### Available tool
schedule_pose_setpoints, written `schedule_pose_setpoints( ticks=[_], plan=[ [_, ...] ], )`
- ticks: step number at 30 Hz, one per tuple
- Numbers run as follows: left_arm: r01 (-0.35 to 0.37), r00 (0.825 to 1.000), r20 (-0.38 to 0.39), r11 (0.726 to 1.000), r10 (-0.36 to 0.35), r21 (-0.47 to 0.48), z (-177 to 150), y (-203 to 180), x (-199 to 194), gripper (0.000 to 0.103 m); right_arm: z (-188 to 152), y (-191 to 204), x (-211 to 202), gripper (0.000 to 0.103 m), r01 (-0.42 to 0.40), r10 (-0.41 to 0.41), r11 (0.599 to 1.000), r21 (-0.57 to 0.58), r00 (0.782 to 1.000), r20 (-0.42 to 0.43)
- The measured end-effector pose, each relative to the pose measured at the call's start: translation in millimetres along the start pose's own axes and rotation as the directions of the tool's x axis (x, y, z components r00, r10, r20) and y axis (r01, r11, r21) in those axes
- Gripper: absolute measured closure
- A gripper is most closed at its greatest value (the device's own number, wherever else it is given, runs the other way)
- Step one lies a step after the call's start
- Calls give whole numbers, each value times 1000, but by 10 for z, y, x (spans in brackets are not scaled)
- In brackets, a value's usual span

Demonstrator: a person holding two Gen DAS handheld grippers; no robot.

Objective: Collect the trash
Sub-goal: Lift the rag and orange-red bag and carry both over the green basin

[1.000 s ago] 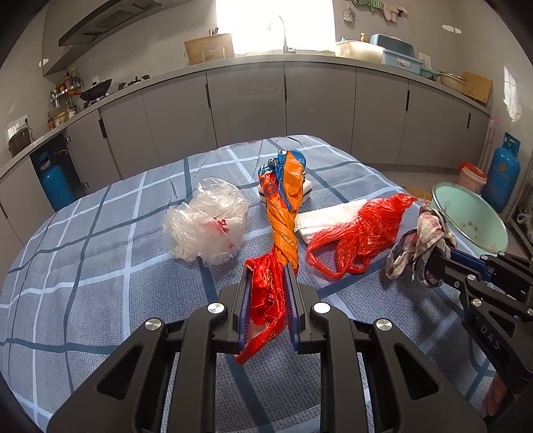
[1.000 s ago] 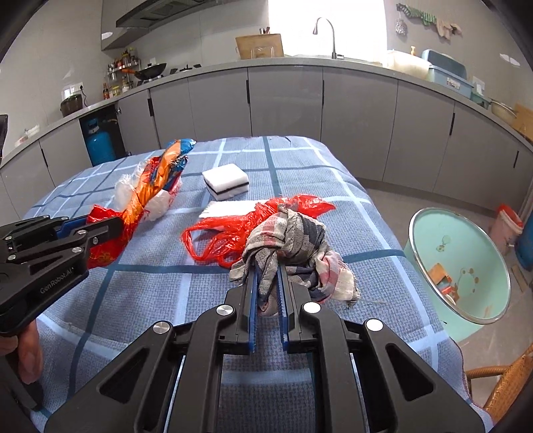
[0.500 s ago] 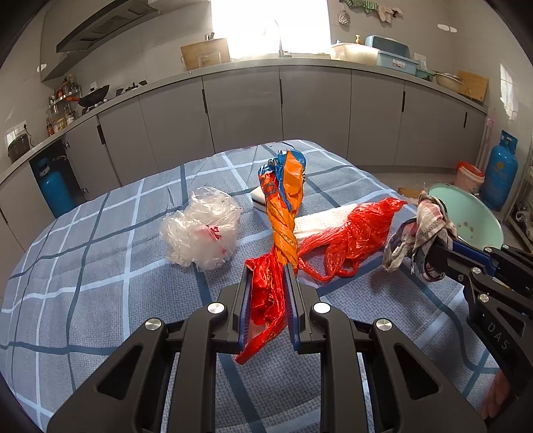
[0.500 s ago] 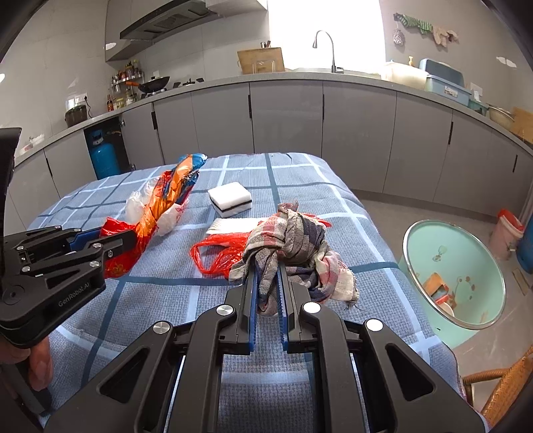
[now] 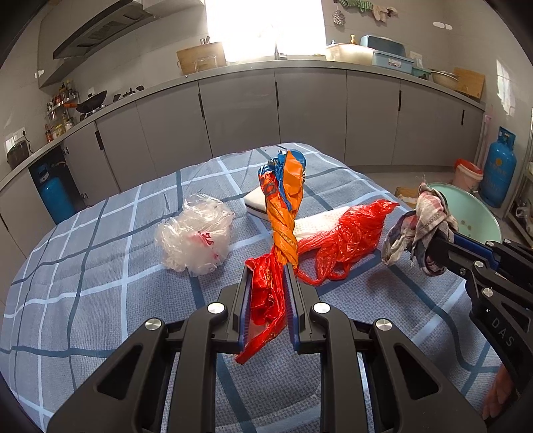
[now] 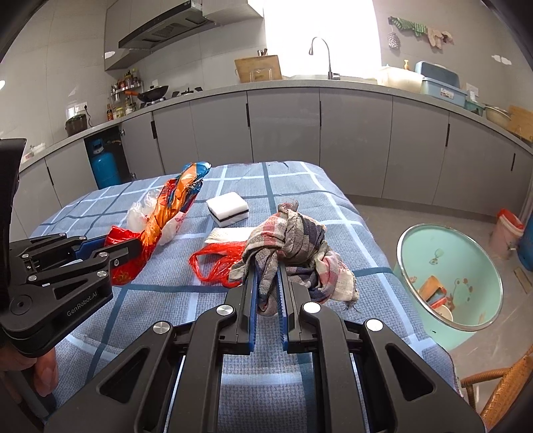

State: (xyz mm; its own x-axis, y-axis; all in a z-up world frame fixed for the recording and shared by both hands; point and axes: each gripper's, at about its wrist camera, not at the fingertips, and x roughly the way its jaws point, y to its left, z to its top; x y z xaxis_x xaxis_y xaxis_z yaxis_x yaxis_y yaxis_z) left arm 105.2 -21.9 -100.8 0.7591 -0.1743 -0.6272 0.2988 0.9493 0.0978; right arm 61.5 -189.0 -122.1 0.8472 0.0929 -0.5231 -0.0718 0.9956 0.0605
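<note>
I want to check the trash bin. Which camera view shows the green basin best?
The right wrist view: the green basin shows its whole rim and the trash inside, on the floor beside the table. In the left wrist view the right gripper and its cloth hide part of it.

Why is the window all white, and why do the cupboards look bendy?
Left wrist view: sunlight overexposes the window, and the fisheye lens bows the cabinets. Right wrist view: the same glare at the window, the counter curves, and dark corners frame the picture; the table items stay sharp.
</note>
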Motion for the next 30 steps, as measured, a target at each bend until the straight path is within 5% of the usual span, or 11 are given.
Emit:
schedule_pose_setpoints(
  ticks=[17, 30],
  plan=[
    [26, 999, 18, 999, -27, 34, 203, -280, -12, 84, 5, -243, -98, 91, 30, -32, 998, 63, 999, 31],
    [118, 991, 45, 989, -122, 84, 520, -789, 2, 84, 44, -679, -165, 91, 101, -110, 983, 156, 993, 45]
  ],
)
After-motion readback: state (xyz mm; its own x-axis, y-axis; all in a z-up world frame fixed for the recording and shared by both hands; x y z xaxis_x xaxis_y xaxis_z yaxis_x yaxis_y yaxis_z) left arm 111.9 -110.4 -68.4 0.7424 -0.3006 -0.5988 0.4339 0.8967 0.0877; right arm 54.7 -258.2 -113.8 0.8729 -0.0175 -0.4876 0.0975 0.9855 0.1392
